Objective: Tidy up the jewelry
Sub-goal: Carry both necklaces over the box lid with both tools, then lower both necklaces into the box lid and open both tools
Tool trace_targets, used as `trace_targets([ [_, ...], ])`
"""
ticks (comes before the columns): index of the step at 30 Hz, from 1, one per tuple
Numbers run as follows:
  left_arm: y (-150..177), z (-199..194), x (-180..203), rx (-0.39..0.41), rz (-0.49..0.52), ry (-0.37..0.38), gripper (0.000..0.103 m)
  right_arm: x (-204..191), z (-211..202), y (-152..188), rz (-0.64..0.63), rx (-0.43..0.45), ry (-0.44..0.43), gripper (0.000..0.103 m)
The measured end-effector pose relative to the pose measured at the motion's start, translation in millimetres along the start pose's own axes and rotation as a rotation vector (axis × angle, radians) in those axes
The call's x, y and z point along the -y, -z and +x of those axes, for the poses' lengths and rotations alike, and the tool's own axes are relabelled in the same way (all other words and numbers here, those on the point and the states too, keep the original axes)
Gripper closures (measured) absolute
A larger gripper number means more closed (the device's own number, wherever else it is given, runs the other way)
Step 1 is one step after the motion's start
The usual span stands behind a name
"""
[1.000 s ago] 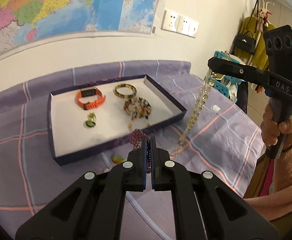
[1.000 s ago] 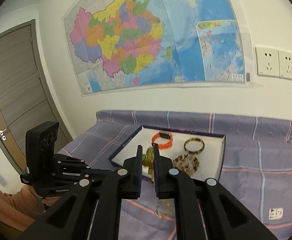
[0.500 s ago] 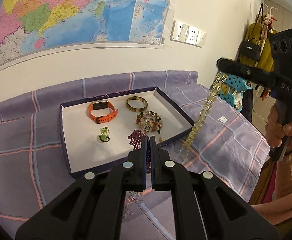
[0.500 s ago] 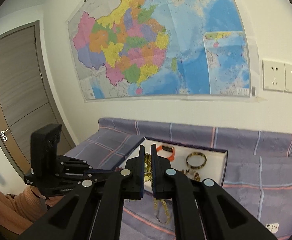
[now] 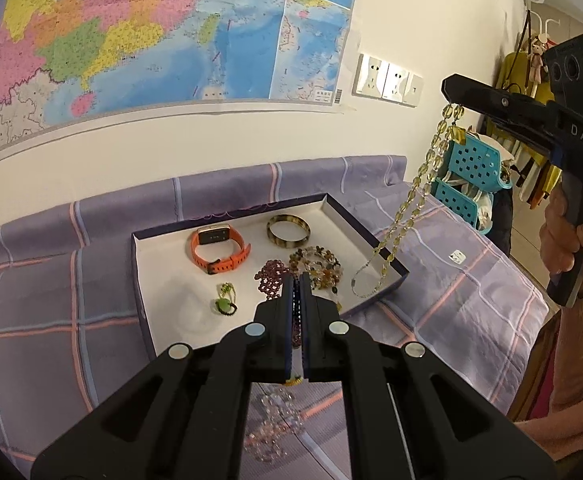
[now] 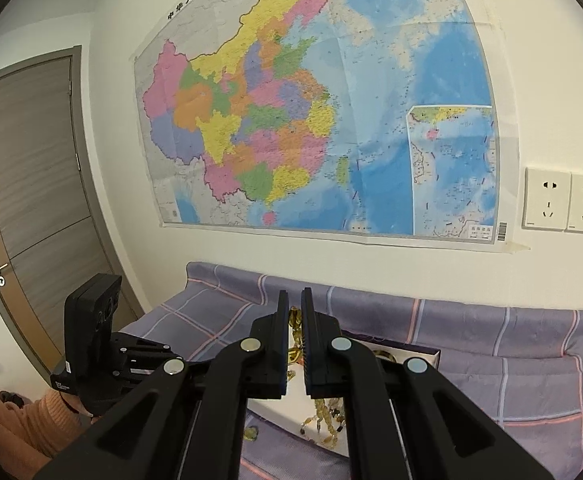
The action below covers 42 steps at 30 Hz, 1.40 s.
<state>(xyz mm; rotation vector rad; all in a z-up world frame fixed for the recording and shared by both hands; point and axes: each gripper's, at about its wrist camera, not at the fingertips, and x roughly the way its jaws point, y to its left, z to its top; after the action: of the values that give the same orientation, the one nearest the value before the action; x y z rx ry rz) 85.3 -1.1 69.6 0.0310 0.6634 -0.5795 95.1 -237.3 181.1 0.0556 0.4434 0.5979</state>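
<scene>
Room: white wall, map (image 6: pixel 315 116), sockets (image 5: pixel 387 82), door (image 6: pixel 31 184).
Surface: bed in purple plaid sheet (image 5: pixel 51 280); tray (image 5: pixel 379 248) on it.
Tray: orange watch (image 5: pixel 217 248), bangle (image 5: pixel 288 231), bead bracelet (image 5: pixel 317 266), green pendant (image 5: pixel 223 304).
Writing: "DAS" on the right gripper's body.
Left gripper (image 5: pixel 296 280): clamped on purple beads (image 5: pixel 271 276), over the tray.
Right gripper (image 6: pixel 294 304): clamped on yellow necklace (image 5: pixel 407 208), hanging over the tray's right corner.

A home bedroom: quilted bed (image 5: pixel 471 292), wall map (image 6: pixel 315 120), wooden door (image 6: pixel 31 184).
</scene>
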Motion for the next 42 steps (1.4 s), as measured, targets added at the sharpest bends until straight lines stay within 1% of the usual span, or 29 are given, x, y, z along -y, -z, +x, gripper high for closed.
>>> trace_targets([
  [9,-4.3,19.1,-8.9,-0.022,-0.013,-0.004,0.100,11.8,26.3,2.5,0.022,-0.040,0.007,0.099],
  [23,3.2,51.1,-20.6,-0.082,-0.044,-0.003,0.100,35.6,57.3,16.0,0.054,-0.105,0.033,0.099],
  [30,13.4,75.7,-32.0,-0.145,-0.071,-0.033,0.100,53.3,80.4,35.9,0.078,-0.176,0.066,0.099],
  [37,18.4,91.6,-43.6,-0.178,-0.097,-0.067,0.100,66.3,102.4,59.2,0.109,-0.245,0.085,0.099],
  [42,20.9,103.1,-51.3,-0.208,-0.119,-0.108,0.099,70.1,115.3,77.2,0.128,-0.294,0.083,0.098],
])
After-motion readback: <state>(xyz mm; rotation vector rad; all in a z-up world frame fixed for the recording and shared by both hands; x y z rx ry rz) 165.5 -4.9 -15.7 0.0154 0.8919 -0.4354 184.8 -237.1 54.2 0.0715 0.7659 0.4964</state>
